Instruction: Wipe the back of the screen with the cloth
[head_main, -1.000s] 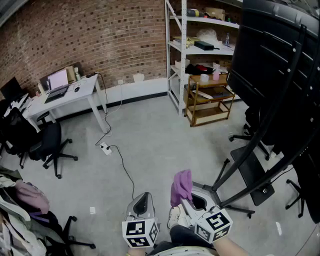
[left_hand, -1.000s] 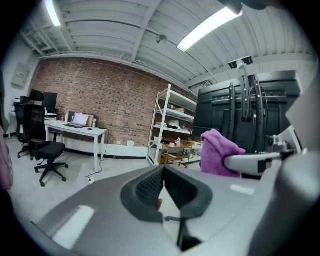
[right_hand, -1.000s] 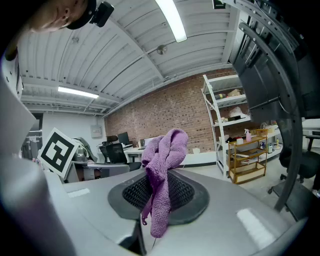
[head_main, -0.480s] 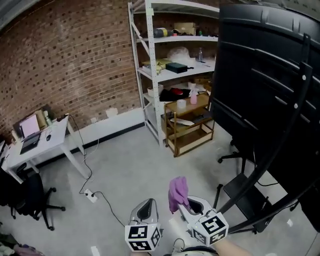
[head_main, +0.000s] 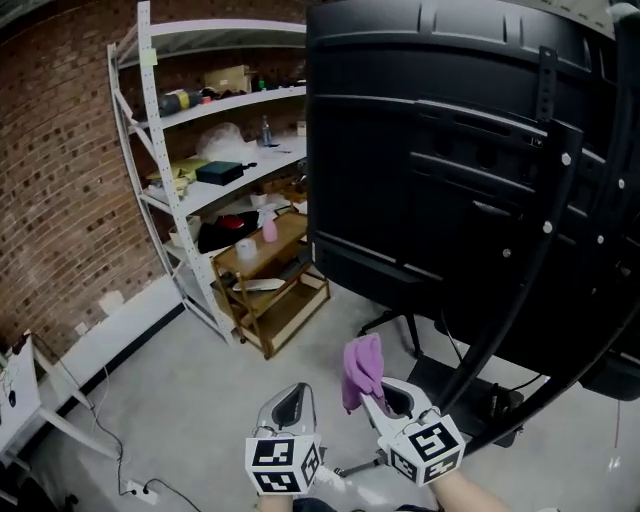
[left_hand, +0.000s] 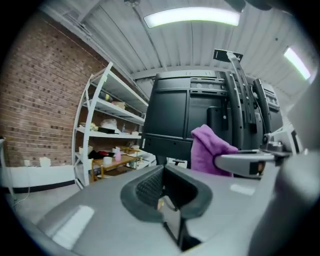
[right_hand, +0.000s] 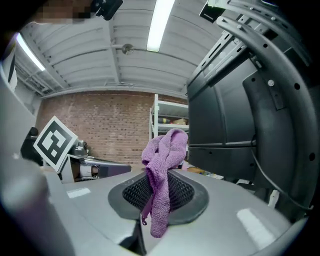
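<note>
We are holding the purple cloth (right_hand: 162, 165) pinched in the right gripper (right_hand: 157, 195), whose jaws are clamping its lower folds so that a loose bunch is standing up above the tips. That bunch is the part we are meaning to press against the screen (head_main: 440, 150), which is why it is being left free and forward of the jaws. The left gripper (left_hand: 167, 187) is riding just beside the right one, low in the head view, with its jaws pressed together on nothing. We are judging that it is being carried idle, since wiping is calling for one tool only. The screen is rising in front of us and to the right, its black ribbed back turned toward us, mounted on a dark stand (head_main: 520, 300) whose slanted arms are crossing the screen's right part. The cloth is sitting well apart from that back, not touching it, so we are reckoning that the wiping is not yet begun and the approach is the step in hand. The next move, as we are reading it, is asking for the right gripper to go up and forward until the bunch is meeting the screen, while steering clear of the stand arms, where the cloth could be snagging.
</note>
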